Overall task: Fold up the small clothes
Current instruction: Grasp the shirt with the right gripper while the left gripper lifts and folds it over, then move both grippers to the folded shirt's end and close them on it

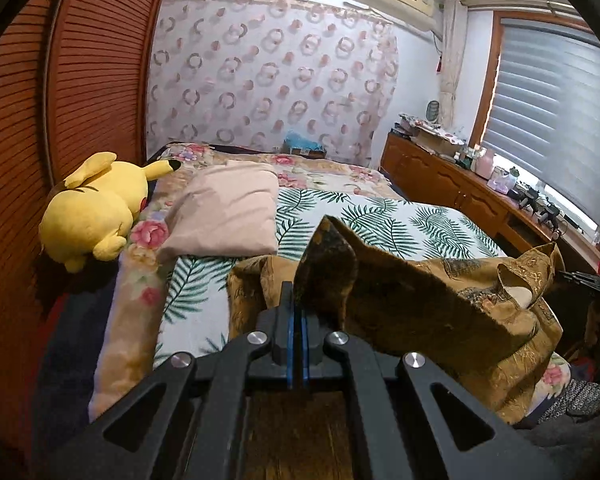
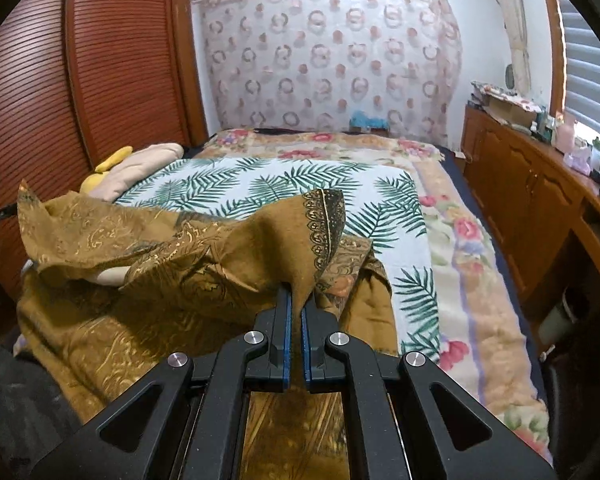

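Left wrist view: my left tongs (image 1: 299,300) are clenched on 1 corner of the brown patterned garment (image 1: 440,300), the cloth rising in a peak just above the blue pads. Right wrist view shows my right tongs (image 2: 296,300) grasping another corner of the same garment (image 2: 160,248), its dark scalloped border standing up beyond the fingertips.

Between the 2 grips the lifted edge hangs slack and runs crosswise, parallel to the near edge of the bed (image 2: 480,280). The rest of the garment lies heaped on the near part of the bed, over the near edge of the palm-leaf blanket (image 1: 400,224) and drooping toward me. A pink pillow (image 1: 228,208) and a yellow plush toy (image 1: 96,208) sit along the bed's left edge, well apart from the cloth.

As I judge it, the fold turns on this: the body of the garment lies below and ahead of both tongs, its long axis across the bed, so the held edge must travel forward, away from me, over open blanket. Neither hand looks nearer; both must move evenly or the edge will skew.
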`<move>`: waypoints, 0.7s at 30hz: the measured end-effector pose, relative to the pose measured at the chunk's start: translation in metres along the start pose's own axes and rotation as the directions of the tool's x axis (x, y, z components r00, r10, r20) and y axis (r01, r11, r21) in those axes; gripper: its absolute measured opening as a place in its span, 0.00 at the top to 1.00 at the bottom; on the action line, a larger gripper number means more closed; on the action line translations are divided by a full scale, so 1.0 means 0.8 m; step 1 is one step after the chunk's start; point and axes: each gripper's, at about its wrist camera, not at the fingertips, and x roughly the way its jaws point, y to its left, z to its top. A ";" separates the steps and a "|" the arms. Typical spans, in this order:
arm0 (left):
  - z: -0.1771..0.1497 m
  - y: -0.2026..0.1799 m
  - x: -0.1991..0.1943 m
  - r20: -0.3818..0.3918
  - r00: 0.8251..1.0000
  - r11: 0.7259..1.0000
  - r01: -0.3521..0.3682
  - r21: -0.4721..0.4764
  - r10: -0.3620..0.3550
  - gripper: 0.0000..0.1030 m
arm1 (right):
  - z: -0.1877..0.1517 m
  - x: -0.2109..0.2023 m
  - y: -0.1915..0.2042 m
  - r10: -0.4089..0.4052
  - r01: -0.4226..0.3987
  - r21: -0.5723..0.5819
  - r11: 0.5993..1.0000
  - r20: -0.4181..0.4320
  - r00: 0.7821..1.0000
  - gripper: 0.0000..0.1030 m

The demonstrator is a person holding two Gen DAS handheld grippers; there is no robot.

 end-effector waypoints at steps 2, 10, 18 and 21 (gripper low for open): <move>-0.006 0.003 0.001 -0.026 1.000 1.000 -0.006 0.000 0.006 0.97 | -0.005 -0.006 0.001 0.012 -0.012 -0.001 1.000 -0.018 1.000 0.99; -0.018 0.023 -0.006 -0.059 0.995 0.995 -0.080 0.051 0.083 0.65 | -0.019 -0.010 -0.001 -0.084 0.083 -0.028 0.996 -0.056 0.995 0.83; -0.004 0.053 -0.023 -0.024 0.984 0.984 -0.174 0.047 0.175 0.54 | 0.012 -0.017 -0.014 -0.117 0.118 -0.017 0.993 0.015 0.993 0.69; 0.002 0.065 -0.018 -0.021 0.982 0.982 -0.187 0.016 0.187 0.53 | 0.023 0.001 -0.015 -0.123 0.123 -0.029 0.992 0.015 0.992 0.63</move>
